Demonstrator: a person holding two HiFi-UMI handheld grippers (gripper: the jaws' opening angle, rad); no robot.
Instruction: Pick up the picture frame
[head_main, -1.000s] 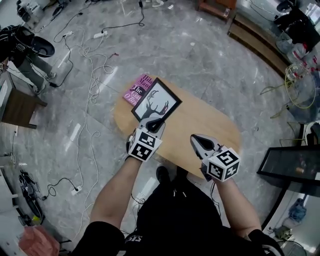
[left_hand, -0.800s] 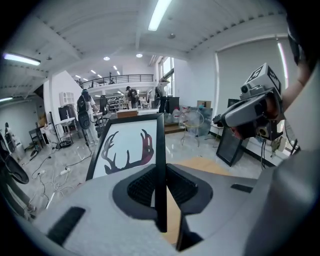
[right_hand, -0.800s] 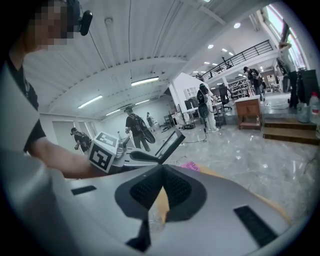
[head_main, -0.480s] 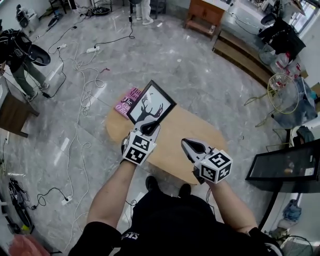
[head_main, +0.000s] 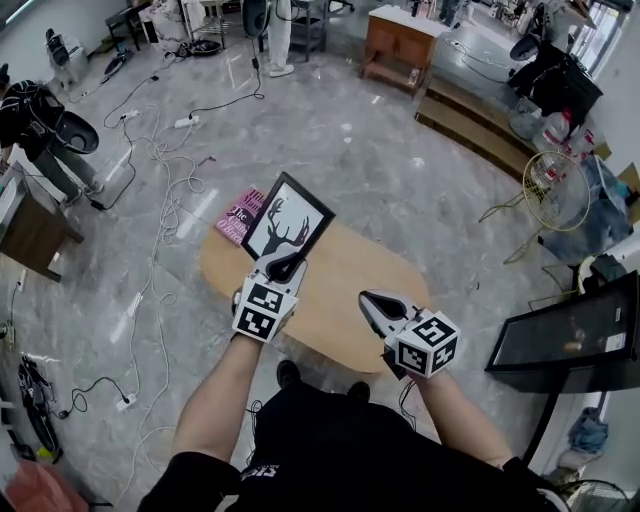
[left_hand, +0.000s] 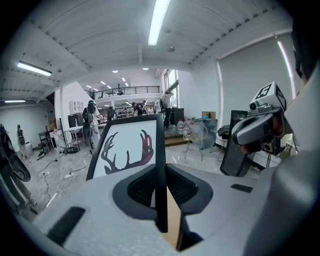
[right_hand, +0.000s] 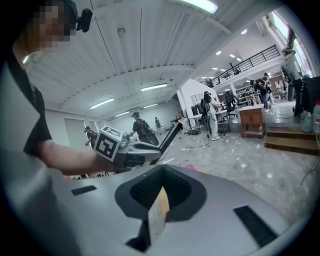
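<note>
The left tool (head_main: 285, 266) pinches the picture frame (head_main: 287, 222) by its near edge, holding it raised over the desk's (head_main: 340, 290) far left end. The right tool (head_main: 372, 305) is pressed together, gripping nothing.

We see a matt black picture frame (head_main: 287, 228) around a smooth white print, a pale, smooth wooden table (head_main: 340, 272) at its five o'clock, and a glossy marbled floor (head_main: 400, 150).

You stand over a grey marble floor (head_main: 400, 150) strewn with white cables (head_main: 165, 170), with an oval wooden table (head_main: 350, 275) just below you. A wooden cabinet (head_main: 400, 40) sits at the far side. Strip lights (left_hand: 157, 20) run along the white ceiling (left_hand: 100, 40) above a railed mezzanine (left_hand: 125, 91).
</note>
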